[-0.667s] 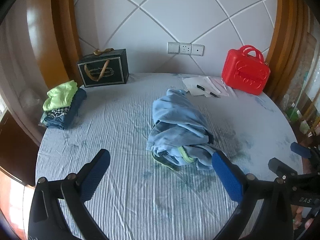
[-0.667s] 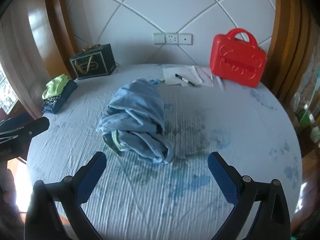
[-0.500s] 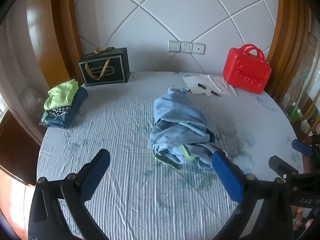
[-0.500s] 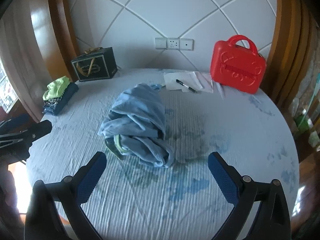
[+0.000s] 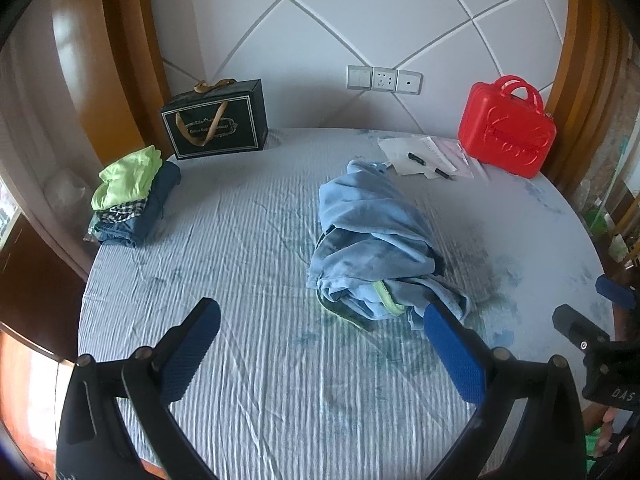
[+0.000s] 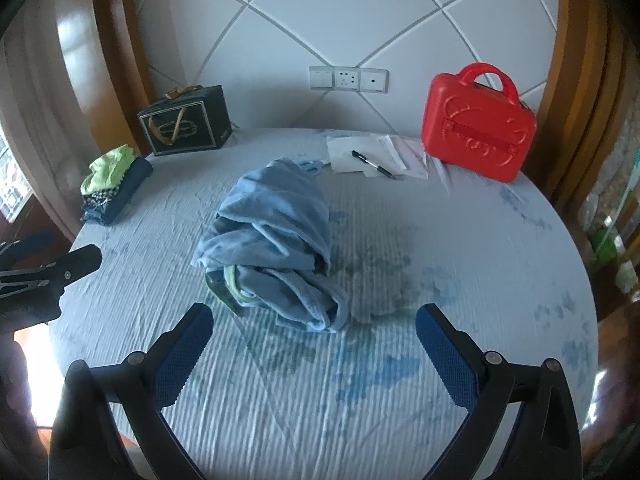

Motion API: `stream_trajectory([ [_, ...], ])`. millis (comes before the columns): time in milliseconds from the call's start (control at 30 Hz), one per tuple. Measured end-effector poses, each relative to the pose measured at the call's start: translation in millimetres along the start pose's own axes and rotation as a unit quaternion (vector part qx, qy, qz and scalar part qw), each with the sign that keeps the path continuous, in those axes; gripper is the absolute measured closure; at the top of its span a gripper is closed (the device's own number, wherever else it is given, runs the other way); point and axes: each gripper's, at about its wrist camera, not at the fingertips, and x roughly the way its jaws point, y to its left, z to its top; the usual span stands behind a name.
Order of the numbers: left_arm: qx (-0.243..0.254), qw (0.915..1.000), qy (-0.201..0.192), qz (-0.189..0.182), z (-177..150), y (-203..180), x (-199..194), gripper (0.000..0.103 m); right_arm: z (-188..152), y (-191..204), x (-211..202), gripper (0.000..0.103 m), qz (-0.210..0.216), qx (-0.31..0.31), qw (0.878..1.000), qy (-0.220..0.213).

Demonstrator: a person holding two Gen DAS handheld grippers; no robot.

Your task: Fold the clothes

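A crumpled light-blue garment (image 5: 376, 244) with a green-trimmed piece inside lies in the middle of the round table; it also shows in the right wrist view (image 6: 272, 244). My left gripper (image 5: 320, 324) is open and empty, held above the table's near side, short of the garment. My right gripper (image 6: 312, 328) is open and empty, also just short of the garment. A stack of folded clothes (image 5: 128, 196) with a lime-green top sits at the table's left edge, and shows in the right wrist view (image 6: 112, 184).
The table (image 5: 256, 400) has a striped blue cloth. At the back stand a dark gift bag (image 5: 216, 124), a red case (image 5: 506, 128) and papers with a pen (image 5: 428, 158). The other gripper shows at the right edge (image 5: 600, 340) and the left edge (image 6: 44, 276).
Both grippers have pulled back and risen slightly; the garment sits a little lower in each view. Nothing on the table has moved. Both grippers stay open.
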Motion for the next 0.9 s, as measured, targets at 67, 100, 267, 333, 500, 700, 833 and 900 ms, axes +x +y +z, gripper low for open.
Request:
stream_trajectory([
  [67,0.002,1.0,0.002,0.0,-0.4,-0.2,1.7,0.0,1.4,-1.2,1.4,0.0,-0.002,0.005,1.0,0.002],
  [100,0.001,1.0,0.003,0.001,-0.3,-0.3,2.4,0.0,1.9,-1.8,2.3,0.0,-0.003,0.006,1.0,0.003],
  [267,0.001,1.0,0.007,0.003,2.1,-0.2,7.0,0.0,5.0,-3.5,6.5,0.0,-0.008,0.013,1.0,0.007],
  [333,0.0,0.9999,0.009,0.004,2.3,0.0,9.2,0.0,6.5,-3.7,8.4,0.0,-0.009,0.013,1.0,0.008],
  [500,-0.003,0.9999,0.011,0.005,1.4,0.7,12.9,0.0,6.3,-4.6,12.2,0.0,-0.011,0.012,1.0,0.01],
  [700,-0.003,0.9999,0.011,0.005,1.4,-0.4,15.8,0.0,6.7,-3.4,16.0,0.0,-0.016,0.012,1.0,0.012],
  [833,-0.005,0.9999,0.01,0.007,1.8,-0.9,16.6,0.0,6.6,-2.5,17.1,0.0,-0.02,0.01,1.0,0.012],
  [900,-0.004,0.9999,0.01,0.008,2.1,-1.1,17.1,0.0,6.7,-2.4,18.0,0.0,-0.021,0.011,1.0,0.013],
])
